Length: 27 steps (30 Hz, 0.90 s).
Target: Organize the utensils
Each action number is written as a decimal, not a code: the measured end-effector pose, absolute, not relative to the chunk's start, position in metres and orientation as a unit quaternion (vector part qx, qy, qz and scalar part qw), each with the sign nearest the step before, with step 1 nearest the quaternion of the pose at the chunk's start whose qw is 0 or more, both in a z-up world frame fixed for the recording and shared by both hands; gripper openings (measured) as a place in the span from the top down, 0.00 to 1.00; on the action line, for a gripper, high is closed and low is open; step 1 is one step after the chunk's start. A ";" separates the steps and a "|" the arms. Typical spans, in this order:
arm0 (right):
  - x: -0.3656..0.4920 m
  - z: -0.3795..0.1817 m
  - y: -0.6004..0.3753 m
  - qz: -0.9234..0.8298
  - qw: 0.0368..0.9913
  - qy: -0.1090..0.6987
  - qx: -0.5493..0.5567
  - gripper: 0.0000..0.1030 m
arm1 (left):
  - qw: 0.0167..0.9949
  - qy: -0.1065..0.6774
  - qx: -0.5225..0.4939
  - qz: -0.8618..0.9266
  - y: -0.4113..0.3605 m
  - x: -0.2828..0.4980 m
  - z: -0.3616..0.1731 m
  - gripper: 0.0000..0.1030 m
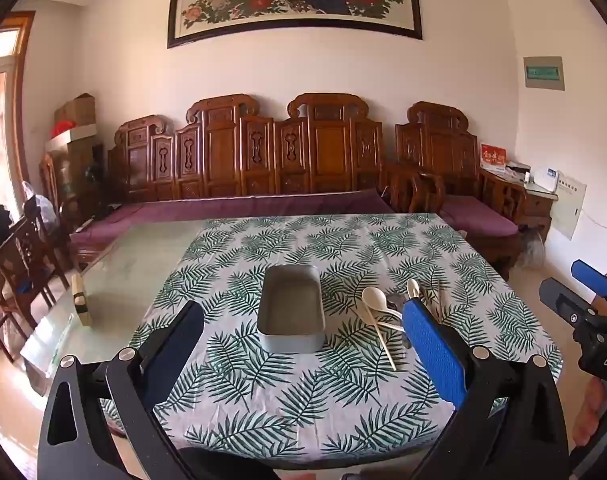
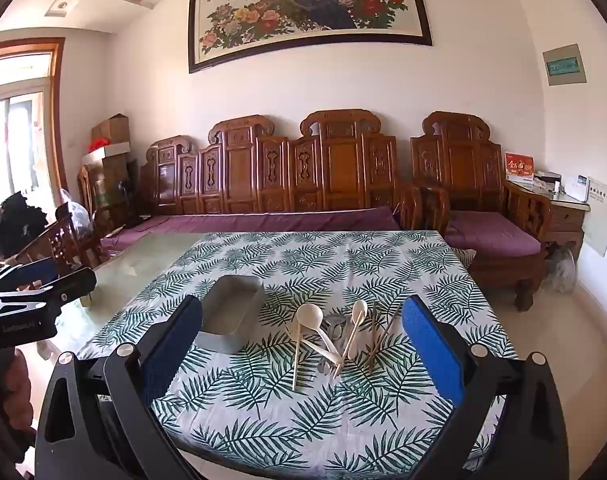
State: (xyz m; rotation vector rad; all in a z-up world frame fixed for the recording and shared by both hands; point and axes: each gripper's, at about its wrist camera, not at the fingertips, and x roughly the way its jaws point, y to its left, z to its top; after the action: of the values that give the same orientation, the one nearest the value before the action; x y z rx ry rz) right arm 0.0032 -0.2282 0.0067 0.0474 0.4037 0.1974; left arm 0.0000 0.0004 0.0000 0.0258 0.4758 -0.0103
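Right wrist view: right gripper [image 2: 303,344] jaws spread wide, empty, above leaf-print bench [image 2: 343,264]. Utensil pile [image 2: 335,336] of spoons, fork, chopsticks lies just right of grey tray [image 2: 233,314]. Left gripper [image 1: 303,332] jaws likewise spread, framing tray.

Tablecloth [image 2: 303,412]: white ground, dark green fern-leaf print all over.
Box [image 2: 233,314], on the tablecloth: plain grey, inside and out.
Spoons [image 2: 309,318], right of the box: cream-white, unpatterned.
Chopsticks [image 2: 373,336], right of the spoons: pale tan.
Left gripper [image 1: 303,320]: black frame; finger pads [image 1: 433,346] bright blue with fine dotted texture.
Right gripper [image 2: 303,320]: black frame, same blue pads [image 2: 431,346].
Sofa [image 2: 323,172], behind the tablecloth: carved reddish-brown wood, purple cushions.
Painting [image 2: 307,8], above the sofa: cream ground, pink and red flowers, blue peacock, dark frame.
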 end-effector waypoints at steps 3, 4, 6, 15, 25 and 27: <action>0.003 0.007 -0.228 0.098 0.975 0.199 0.024 0.02 | 0.971 0.237 0.013 -0.006 0.001 0.000 0.000 0.06; 0.003 0.007 -0.228 0.099 0.975 0.197 0.024 0.02 | 0.972 0.236 0.013 -0.005 0.001 0.000 0.000 0.06; 0.003 0.007 -0.228 0.098 0.975 0.197 0.024 0.02 | 0.972 0.236 0.012 -0.005 0.001 0.000 0.001 0.06; 0.003 0.008 -0.225 0.101 0.975 0.197 0.026 0.02 | 0.971 0.237 0.014 -0.006 -0.001 0.002 0.000 0.06; -0.001 0.015 -0.226 0.105 0.975 0.196 0.029 0.02 | 0.971 0.237 0.014 -0.007 -0.002 0.000 0.000 0.06; -0.001 0.015 -0.226 0.105 0.975 0.195 0.030 0.02 | 0.971 0.237 0.014 -0.006 -0.002 0.000 0.000 0.06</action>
State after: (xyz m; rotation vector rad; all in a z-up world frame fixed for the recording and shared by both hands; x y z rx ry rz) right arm -0.0009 -0.2262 0.0150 0.0607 0.3940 0.2117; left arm -0.0002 -0.0023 -0.0002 0.0282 0.4792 -0.0129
